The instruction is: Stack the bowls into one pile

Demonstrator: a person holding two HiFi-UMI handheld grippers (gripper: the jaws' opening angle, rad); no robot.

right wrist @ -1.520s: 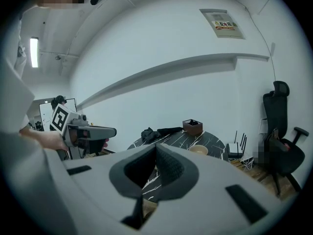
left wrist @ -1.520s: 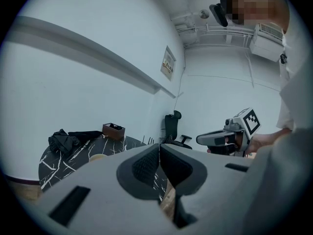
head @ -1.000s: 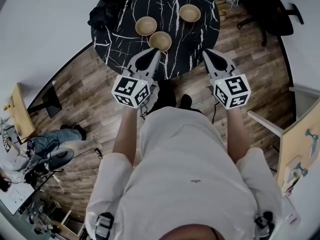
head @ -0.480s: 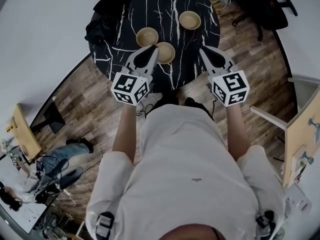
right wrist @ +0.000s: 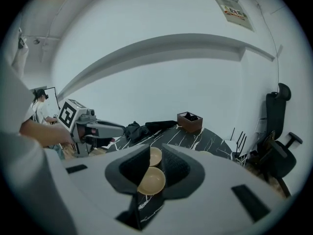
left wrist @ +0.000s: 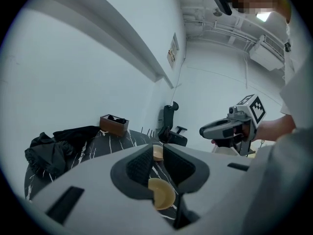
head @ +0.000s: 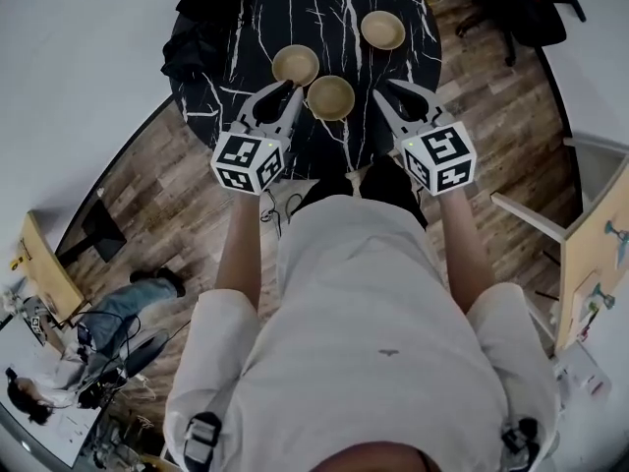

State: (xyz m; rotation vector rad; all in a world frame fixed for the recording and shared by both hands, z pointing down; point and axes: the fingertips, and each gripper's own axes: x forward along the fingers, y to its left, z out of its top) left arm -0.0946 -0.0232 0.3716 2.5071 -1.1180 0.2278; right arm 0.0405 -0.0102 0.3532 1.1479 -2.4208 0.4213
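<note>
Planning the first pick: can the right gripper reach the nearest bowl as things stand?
Likely yes. Only bare table lies between the nearest bowl and the right gripper, whose empty jaws have just been opening.

Soft, even indoor light, faint shadows, sharp focus, with strong fisheye bending and dark corners.

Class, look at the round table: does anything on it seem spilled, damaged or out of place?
Nothing is spilled or broken. The three bowls sit upright, unstacked. Only a dark garment heaped at the table's edge and a brown box seem unrelated.
</note>
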